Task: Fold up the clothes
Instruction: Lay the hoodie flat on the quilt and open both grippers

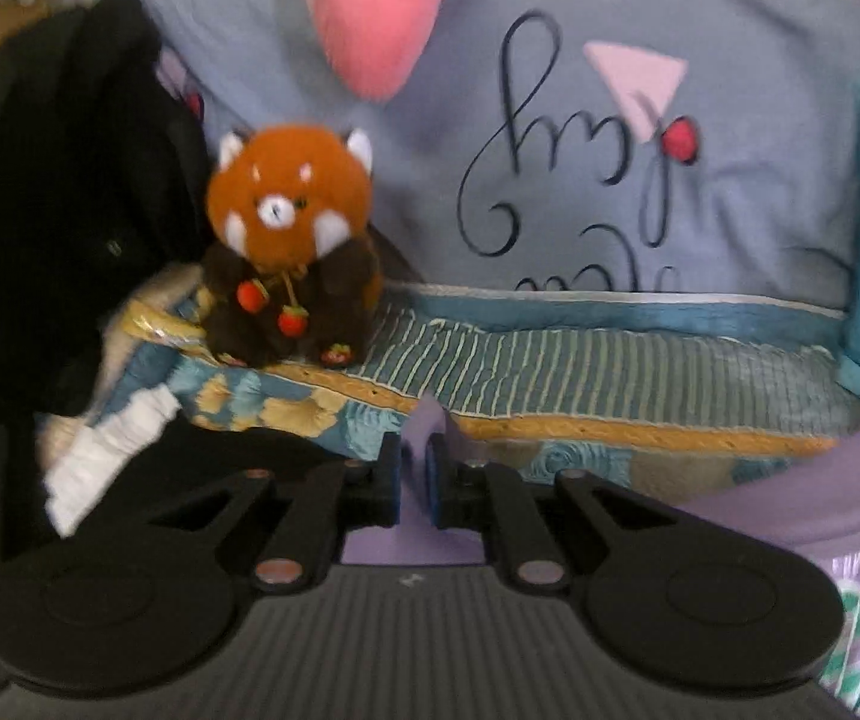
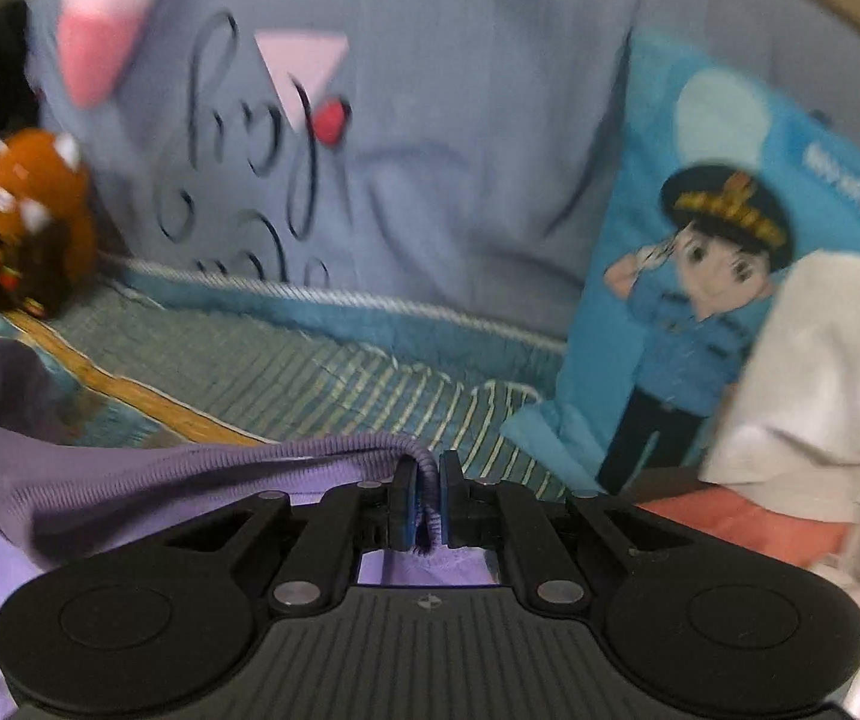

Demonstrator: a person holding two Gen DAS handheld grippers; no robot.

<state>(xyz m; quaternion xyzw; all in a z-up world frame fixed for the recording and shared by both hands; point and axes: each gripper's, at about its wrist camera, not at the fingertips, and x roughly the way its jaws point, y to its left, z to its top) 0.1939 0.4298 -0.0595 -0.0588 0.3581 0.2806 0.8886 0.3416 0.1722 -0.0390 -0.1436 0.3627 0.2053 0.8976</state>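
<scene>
A lilac garment [image 1: 790,498] lies over a patterned teal bedspread [image 1: 610,372]. My left gripper [image 1: 416,462] is shut on a small peak of its fabric, which pokes up between the blue pads. In the right wrist view, my right gripper [image 2: 426,474] is shut on the ribbed edge of the same lilac garment [image 2: 129,480]. That edge stretches away to the left. Both views are blurred by motion.
A red panda plush [image 1: 291,240] sits on the bed beside a heap of black clothing [image 1: 69,210]. Behind stands a grey-blue pillow [image 1: 610,150] with script. At right are a teal cushion [image 2: 700,300] with a cartoon officer, a white garment [image 2: 820,390] and coral cloth [image 2: 748,522].
</scene>
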